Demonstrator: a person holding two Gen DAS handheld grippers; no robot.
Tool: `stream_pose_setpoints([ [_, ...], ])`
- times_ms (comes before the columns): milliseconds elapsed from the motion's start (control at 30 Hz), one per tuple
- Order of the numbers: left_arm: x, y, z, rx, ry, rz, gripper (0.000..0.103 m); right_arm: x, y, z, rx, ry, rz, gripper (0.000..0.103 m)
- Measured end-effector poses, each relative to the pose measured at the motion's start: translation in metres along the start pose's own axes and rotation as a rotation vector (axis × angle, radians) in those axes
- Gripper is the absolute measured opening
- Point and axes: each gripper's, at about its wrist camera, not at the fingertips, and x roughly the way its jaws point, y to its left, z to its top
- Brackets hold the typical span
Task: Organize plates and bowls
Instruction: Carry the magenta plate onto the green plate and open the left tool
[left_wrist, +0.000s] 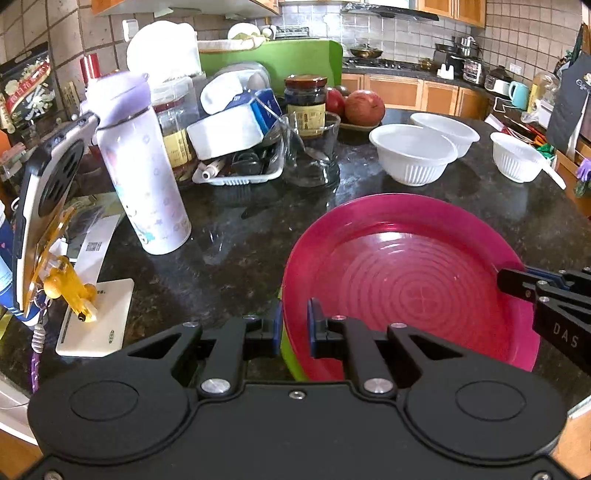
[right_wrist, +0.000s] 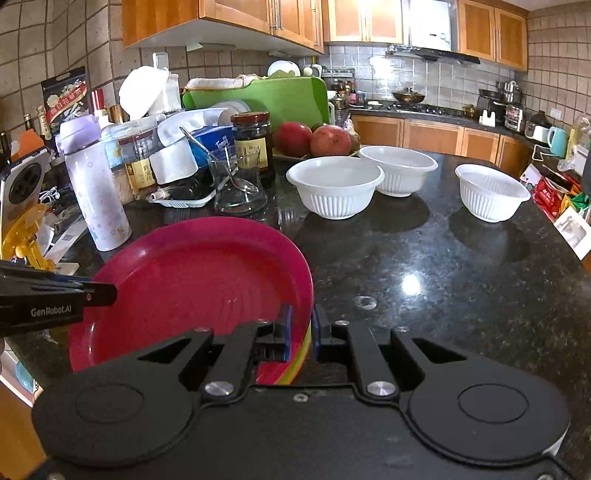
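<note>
A magenta plate (left_wrist: 406, 280) tops a stack of plates with green and orange rims showing beneath, on the black granite counter (left_wrist: 236, 236). My left gripper (left_wrist: 294, 328) is shut on the stack's left rim. My right gripper (right_wrist: 301, 332) is shut on the stack's right rim (right_wrist: 301, 314); it also shows at the right in the left wrist view (left_wrist: 517, 282). Three white ribbed bowls stand behind: one near (right_wrist: 334, 188), one further back (right_wrist: 400, 170), one to the right (right_wrist: 489, 192).
A lilac bottle (left_wrist: 142, 173), a glass with a spoon (left_wrist: 312, 151), jars, a tray of clutter and a fruit dish (left_wrist: 364, 107) crowd the back left. A phone on a yellow stand (left_wrist: 48, 206) is at the left. Packets lie at the counter's right edge (right_wrist: 557, 199).
</note>
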Motion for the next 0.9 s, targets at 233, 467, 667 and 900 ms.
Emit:
stream_pose_setpoints([
  [233,0.010,0.019,-0.001,0.010,0.017,-0.049,0.017,0.004,0.013,-0.002,0.019,0.017,-0.030,0.013],
  [467,0.019,0.026,-0.001,0.022,0.032,-0.084,0.017,0.006,0.019,-0.002,0.027,0.017,-0.063,0.014],
  [667,0.019,0.028,0.000,0.041,0.024,-0.111,0.020,0.007,0.021,-0.001,0.038,0.015,-0.092,0.027],
  [900,0.020,0.030,0.000,0.042,0.038,-0.115,0.028,0.004,0.024,-0.001,0.039,-0.011,-0.098,0.028],
])
